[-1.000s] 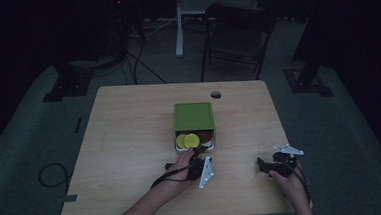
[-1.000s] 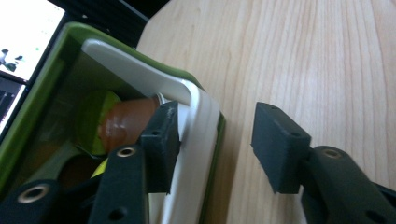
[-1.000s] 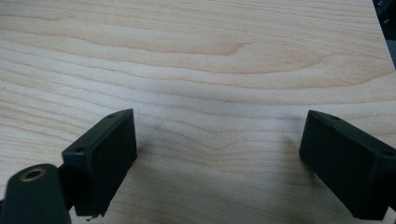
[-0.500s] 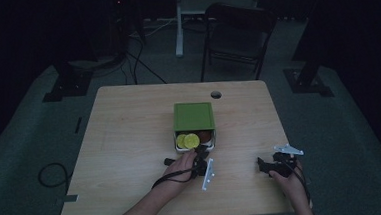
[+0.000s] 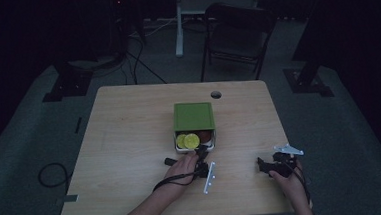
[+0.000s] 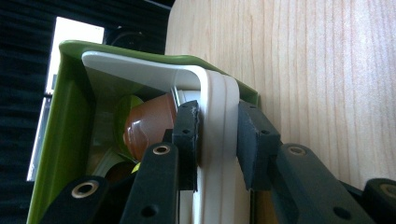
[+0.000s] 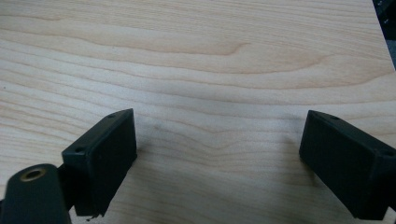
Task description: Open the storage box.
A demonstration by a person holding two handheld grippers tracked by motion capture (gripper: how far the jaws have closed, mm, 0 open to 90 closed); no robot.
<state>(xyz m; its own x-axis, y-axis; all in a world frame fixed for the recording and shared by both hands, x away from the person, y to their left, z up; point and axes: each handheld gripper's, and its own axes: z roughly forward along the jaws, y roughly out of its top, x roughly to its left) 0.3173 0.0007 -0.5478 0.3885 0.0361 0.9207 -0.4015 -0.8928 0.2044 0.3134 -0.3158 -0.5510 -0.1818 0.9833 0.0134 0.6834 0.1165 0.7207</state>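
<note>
A white box [image 5: 181, 149] with a green lid [image 5: 193, 116] slid partly back stands mid-table, showing yellow-green slices [image 5: 187, 140] and a brown piece [image 5: 205, 135]. My left gripper [image 5: 200, 156] is at the box's near edge. In the left gripper view its jaws have just been closing, and the left gripper [image 6: 217, 135] is now shut on the white box wall [image 6: 212, 93]. One pad sits inside by the brown piece [image 6: 149, 123], the other outside. My right gripper [image 5: 260, 166] rests low at the table's near right, and the right gripper [image 7: 217, 163] is open over bare wood.
The wooden table [image 5: 130, 131] has a cable hole [image 5: 216, 94] near its far edge. A folding chair [image 5: 236, 34] stands behind the table. Cables lie on the dark floor at the left [image 5: 50, 173].
The left hand and its grey plate have shifted slightly at the box's near edge. The right hand and the box have stayed where they were.
</note>
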